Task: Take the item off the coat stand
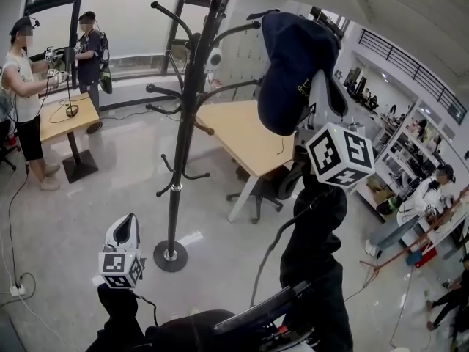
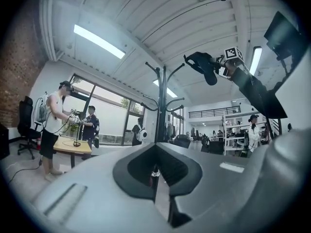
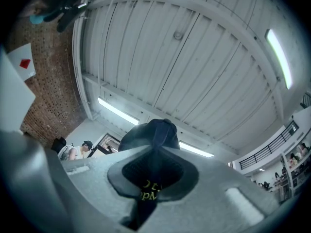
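Note:
A black coat stand (image 1: pixel 187 123) rises from a round base on the grey floor, its curved hooks bare. To its right, apart from the hooks, a dark navy cap (image 1: pixel 293 64) hangs in the air with my right gripper (image 1: pixel 311 97) shut on its fabric. In the right gripper view the cap (image 3: pixel 150 135) fills the gap between the jaws (image 3: pixel 150 178), yellow lettering showing. My left gripper (image 1: pixel 126 229) is low at the lower left, shut and holding nothing. The left gripper view (image 2: pixel 155 171) looks up at the stand (image 2: pixel 160 106) and the raised cap (image 2: pixel 204 67).
A wooden table (image 1: pixel 242 134) and an office chair (image 1: pixel 275 185) stand behind the stand. A small table (image 1: pixel 62 116) with two people (image 1: pixel 26 86) is at the far left. More people and shelves (image 1: pixel 410 167) line the right side. A cable (image 1: pixel 15 270) trails on the floor.

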{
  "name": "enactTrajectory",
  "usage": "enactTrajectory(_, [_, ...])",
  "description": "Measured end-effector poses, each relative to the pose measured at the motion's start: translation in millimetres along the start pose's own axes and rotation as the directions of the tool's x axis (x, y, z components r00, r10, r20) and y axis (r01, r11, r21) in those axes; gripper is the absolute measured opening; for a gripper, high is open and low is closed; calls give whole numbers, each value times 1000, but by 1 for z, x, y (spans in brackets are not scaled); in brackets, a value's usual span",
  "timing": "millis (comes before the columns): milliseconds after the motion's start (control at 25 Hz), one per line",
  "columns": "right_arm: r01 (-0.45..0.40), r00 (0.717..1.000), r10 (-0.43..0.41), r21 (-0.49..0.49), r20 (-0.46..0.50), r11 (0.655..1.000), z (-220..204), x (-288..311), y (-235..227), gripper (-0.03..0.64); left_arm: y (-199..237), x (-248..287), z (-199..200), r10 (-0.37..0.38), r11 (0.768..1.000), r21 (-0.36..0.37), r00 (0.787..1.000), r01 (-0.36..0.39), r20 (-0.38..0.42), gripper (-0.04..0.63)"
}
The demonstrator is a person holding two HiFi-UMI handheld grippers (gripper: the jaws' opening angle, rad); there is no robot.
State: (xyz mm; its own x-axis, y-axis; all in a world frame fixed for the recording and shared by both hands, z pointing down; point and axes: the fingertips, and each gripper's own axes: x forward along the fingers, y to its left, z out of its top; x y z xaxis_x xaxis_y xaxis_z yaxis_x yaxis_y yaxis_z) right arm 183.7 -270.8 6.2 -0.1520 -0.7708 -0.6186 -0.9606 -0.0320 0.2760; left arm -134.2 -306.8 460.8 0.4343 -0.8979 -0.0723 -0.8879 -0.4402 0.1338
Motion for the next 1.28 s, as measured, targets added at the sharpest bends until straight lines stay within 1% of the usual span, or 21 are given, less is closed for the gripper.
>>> enactTrajectory(280, [-14,1000,14,-17,-8,1000,-6,-22,2,12,-14,6,-3,-31,1000,5,1000,31,-2,3])
enactTrajectory(480, [-27,999,27,-4,-29,1000,-20,-39,1,12,-24,5,-6,-37,999,15,999,37,-12,3])
enactTrajectory(880, [-40,994,43,29,-97,999,-67,-49,18,13,-21,7,-7,-41,999,27,999,42,-29,3])
enactTrajectory(1280, [-21,992,26,43,-122,999,-89,-56,15,13,-22,17,-5,-54,998,38,998,55,-30,2])
